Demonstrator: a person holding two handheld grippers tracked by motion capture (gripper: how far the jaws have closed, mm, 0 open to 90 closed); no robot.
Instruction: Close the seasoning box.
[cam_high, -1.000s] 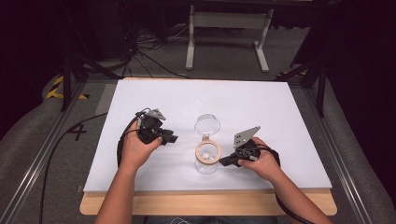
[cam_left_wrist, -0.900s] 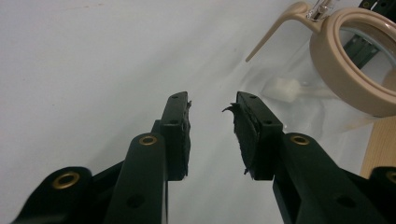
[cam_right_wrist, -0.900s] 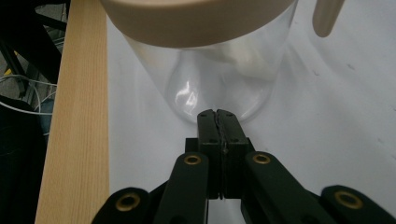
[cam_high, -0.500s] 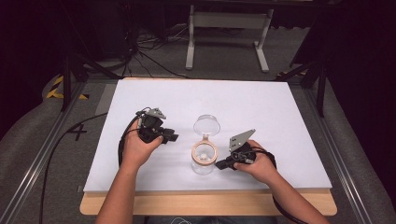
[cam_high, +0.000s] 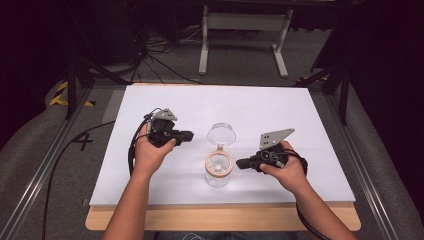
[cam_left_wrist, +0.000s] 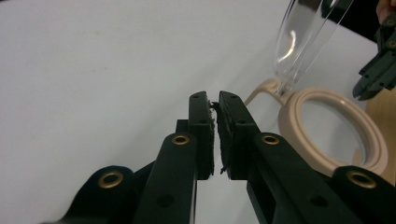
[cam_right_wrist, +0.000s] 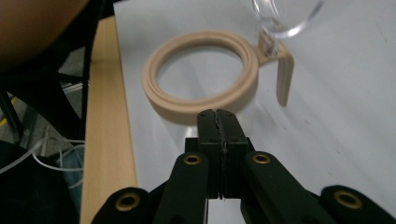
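A clear jar with a tan ring (cam_high: 219, 164) around its mouth stands mid-table. Its clear hinged lid (cam_high: 221, 133) is flipped open toward the far side. My left gripper (cam_high: 189, 135) is shut with nothing in it and points at the lid from the left. In the left gripper view its jaws meet, with the ring (cam_left_wrist: 286, 122) and the lid (cam_left_wrist: 303, 37) just ahead at the right. My right gripper (cam_high: 239, 163) is shut and empty, its tip close beside the ring's right side. The right gripper view shows the ring (cam_right_wrist: 201, 106) directly ahead, with a tan tab (cam_right_wrist: 285, 77) at its hinge.
The jar stands on a white board (cam_high: 300, 115) that covers a wooden table, whose front edge (cam_high: 225, 220) runs along the near side. Dark floor, cables and a metal stand lie beyond the far edge. The other gripper (cam_left_wrist: 378, 70) shows at the right of the left gripper view.
The right hand dipped toward the near edge, then came back up beside the ring. The jar shifted slightly. The left hand has barely moved.
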